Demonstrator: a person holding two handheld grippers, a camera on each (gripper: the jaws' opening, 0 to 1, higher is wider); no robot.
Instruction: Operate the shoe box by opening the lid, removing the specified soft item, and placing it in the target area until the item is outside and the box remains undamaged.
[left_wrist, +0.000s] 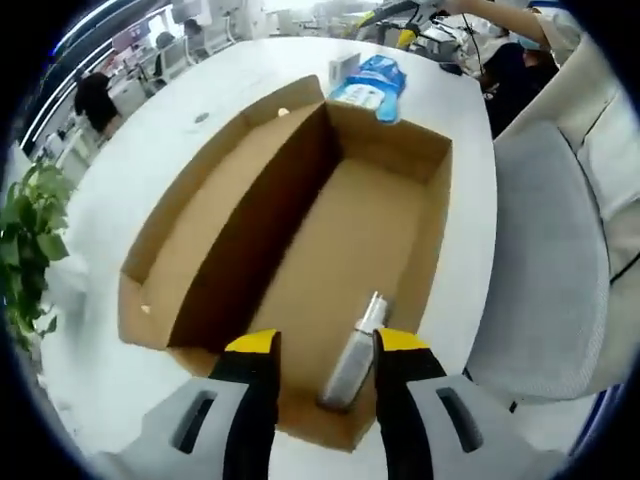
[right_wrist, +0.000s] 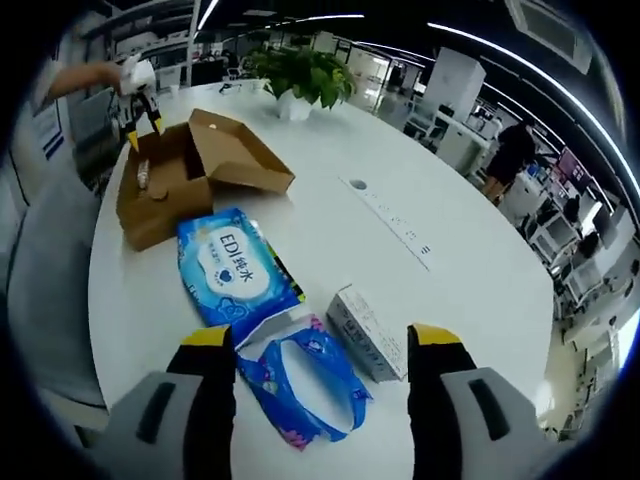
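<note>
Shoe box (left_wrist: 300, 260) sits open on the white tabletop (left_wrist: 230, 70), lid folded back to its left, and your left claw (left_wrist: 325, 345) hovers spread over its near end, above a silver tube (left_wrist: 355, 355) lying inside. Beyond the box's far end lies a blue wipes pack (left_wrist: 372, 85). In the right gripper view your right claw (right_wrist: 322, 345) is spread above a blue band (right_wrist: 300, 385), between the wipes pack (right_wrist: 232, 265) and a small white carton (right_wrist: 365, 330), well apart from the box (right_wrist: 175, 180).

Open shoe box (left_wrist: 330, 250), interior free apart from perhaps a tube (left_wrist: 355, 355).
</note>
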